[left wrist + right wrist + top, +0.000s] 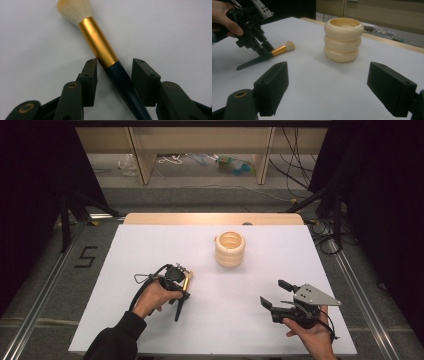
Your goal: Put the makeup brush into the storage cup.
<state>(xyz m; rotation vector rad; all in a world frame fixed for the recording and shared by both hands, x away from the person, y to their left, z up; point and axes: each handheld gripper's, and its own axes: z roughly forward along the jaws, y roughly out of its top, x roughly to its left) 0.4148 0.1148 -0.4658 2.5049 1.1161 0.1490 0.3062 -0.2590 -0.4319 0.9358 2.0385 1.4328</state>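
A makeup brush (186,281) with pale bristles, a gold ferrule and a dark handle lies flat on the white table (150,245), left of centre. My left gripper (183,290) points down over it. In the left gripper view the dark handle (120,80) runs between the two jaws, with a narrow gap on each side, so the left gripper (115,62) is open. A cream ribbed holder (230,249) stands upright behind the middle of the table. My right gripper (273,292) rests at the front right, open and holding nothing. The right gripper view looks toward the holder (343,40) and the brush (279,50).
The table's wooden far edge (210,218) lies just behind the holder. Past it are a floor with cables and wooden shelf legs (142,160). A "5" (86,257) is marked on the floor at the left. Bare white surface spreads between the two grippers.
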